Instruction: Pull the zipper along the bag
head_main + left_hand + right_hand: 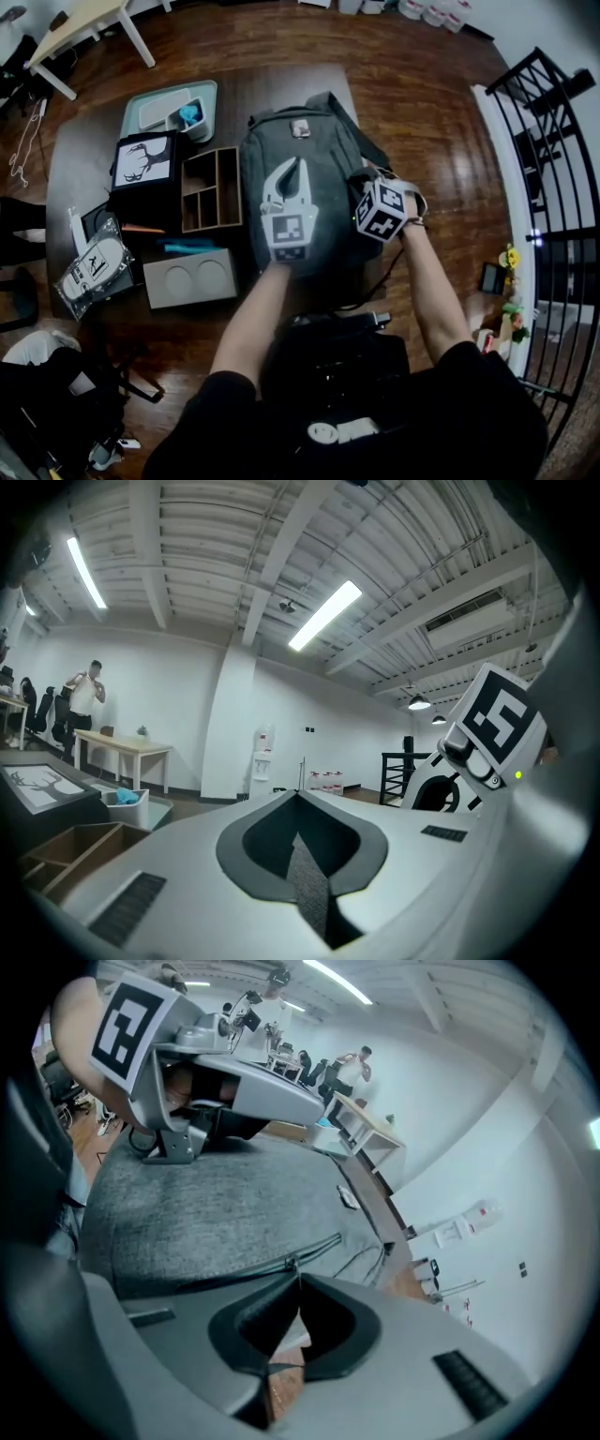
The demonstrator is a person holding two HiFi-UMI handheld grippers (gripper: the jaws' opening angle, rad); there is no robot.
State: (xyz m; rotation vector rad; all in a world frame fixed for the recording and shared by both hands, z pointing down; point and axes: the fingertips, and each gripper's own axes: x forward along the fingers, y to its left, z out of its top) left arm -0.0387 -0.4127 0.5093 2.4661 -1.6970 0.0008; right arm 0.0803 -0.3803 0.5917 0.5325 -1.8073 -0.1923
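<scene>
Head cam sits up top and looks steeply down, so you get the whole dark table (84,155) and the bag (300,202) from a fair way off. The left gripper (292,169) view rides level, facing across the room toward the far wall and ceiling. The right gripper (367,180) view tilts down, really close over the bag's grey fabric and zipper (281,1267). Each gripper view catches the other gripper off to one side. The head and left gripper views share the wooden divider box (211,187).

One bag (309,159), one wooden organiser (211,187), one tray (210,101).
</scene>
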